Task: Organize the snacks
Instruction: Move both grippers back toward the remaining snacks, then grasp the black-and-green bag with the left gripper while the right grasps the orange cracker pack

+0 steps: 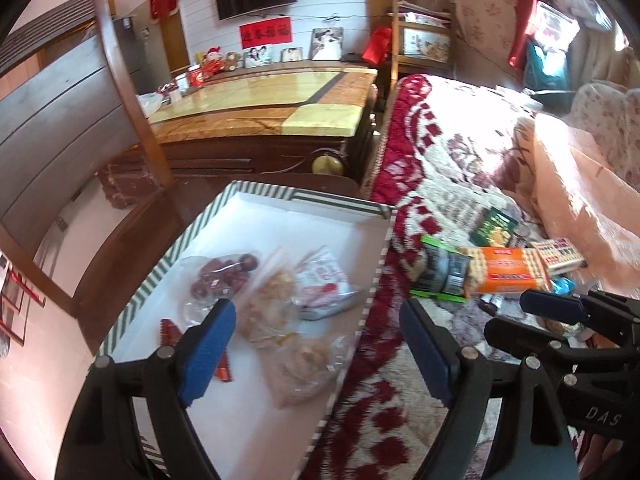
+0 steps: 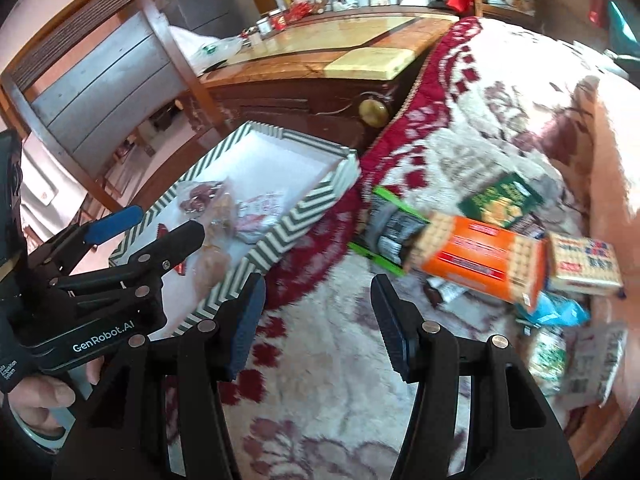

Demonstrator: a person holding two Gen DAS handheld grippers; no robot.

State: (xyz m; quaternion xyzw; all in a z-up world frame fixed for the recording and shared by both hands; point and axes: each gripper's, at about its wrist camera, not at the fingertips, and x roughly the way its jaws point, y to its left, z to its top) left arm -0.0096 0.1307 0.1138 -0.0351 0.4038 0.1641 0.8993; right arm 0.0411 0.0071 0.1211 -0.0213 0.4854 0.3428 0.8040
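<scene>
Both grippers hung empty over the blanket (image 2: 340, 420). The left gripper (image 1: 316, 344) stood spread wide at the lower middle of its own view, one pad over the striped box (image 1: 256, 194), the other over the blanket just beside the box wall. The right gripper (image 2: 318, 328) was partly spread at the lower middle of its view, nothing between its pads.

The box at left centre already held a bag of dates (image 1: 224, 276), clear bags of pastry (image 1: 272, 304) and a pink packet (image 1: 324, 284). The loose snacks lay at centre right on the blanket: an orange cracker pack (image 2: 480, 260) resting over a dark green-edged pack (image 2: 390, 232), a green box (image 2: 500, 200) above, a tan box (image 2: 584, 266) to the right.

The likely next pick was the orange pack, being on top and nearest. A good grasp would span its short sides, jaws widened first, lifting clear so the dark pack beneath was not dragged along. The far end of the box was bare, a sensible drop spot.
</scene>
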